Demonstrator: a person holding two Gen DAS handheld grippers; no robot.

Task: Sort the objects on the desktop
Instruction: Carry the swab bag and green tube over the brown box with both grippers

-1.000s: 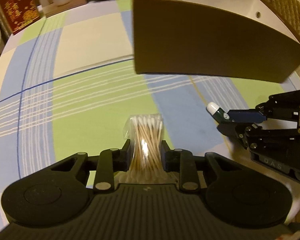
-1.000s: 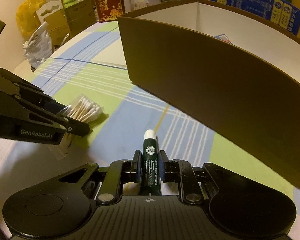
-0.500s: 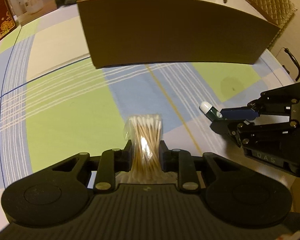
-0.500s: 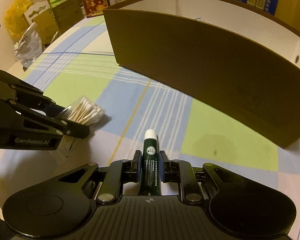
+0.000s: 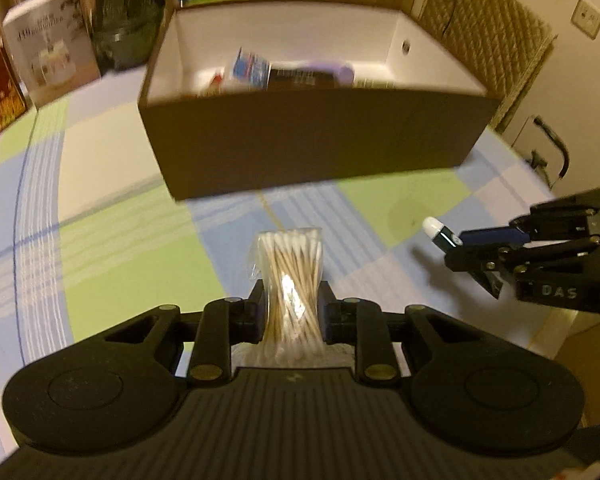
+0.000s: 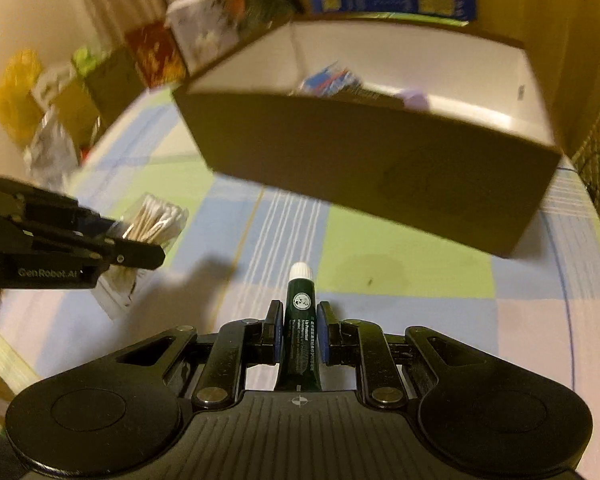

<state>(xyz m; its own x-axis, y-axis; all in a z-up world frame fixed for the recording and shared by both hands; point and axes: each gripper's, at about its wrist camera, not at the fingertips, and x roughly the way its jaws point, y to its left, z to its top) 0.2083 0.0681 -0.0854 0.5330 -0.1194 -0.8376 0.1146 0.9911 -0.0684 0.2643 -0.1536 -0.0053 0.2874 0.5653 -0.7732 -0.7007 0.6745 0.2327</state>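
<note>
1. Left gripper stays clenched on the cotton swab bag, now raised off the tablecloth.
2. Right gripper still clamps the green tube.
3. The box interior, far side, has come into view.

A clear bag of cotton swabs, pinched at its middle, held above a checked tablecloth; a dark green tube with white cap, likewise held; an open brown box beyond, items inside.

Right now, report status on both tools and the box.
Left tool shut on cotton swab pack. Right tool shut on green tube. Open box ahead, already holding items. Nothing between tools and box.
</note>
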